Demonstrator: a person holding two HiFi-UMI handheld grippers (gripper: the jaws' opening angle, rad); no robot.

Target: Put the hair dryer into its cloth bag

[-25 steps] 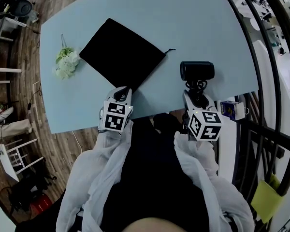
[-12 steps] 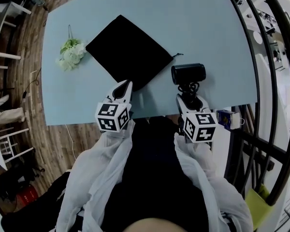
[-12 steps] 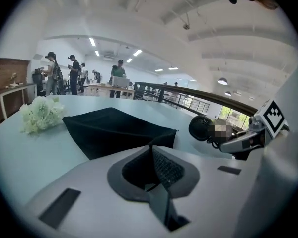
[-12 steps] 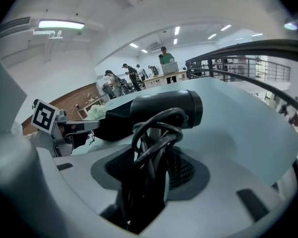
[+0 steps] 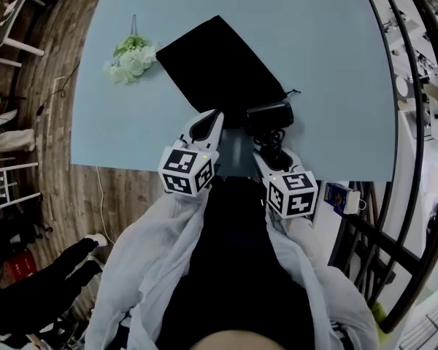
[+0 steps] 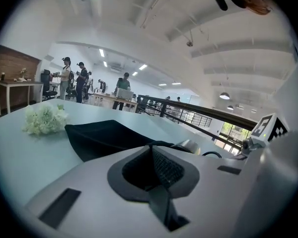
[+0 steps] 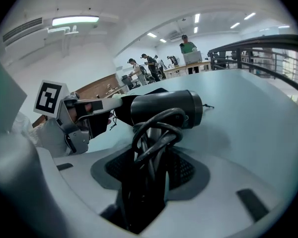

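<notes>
left gripper (image 6: 153, 148): jaws closed, pinching near hem of cloth bag (image 5: 219, 60) | right gripper (image 7: 151, 157): jaws clamped on hair dryer (image 7: 164, 108) handle plus cord loops, dryer just beside bag's near edge | step: lift hem to open the mouth, feed barrel end-first, tuck cord in | axis: barrel roughly level, crosswise to right jaws, one end toward the pinched hem; nozzle end unclear
</notes>
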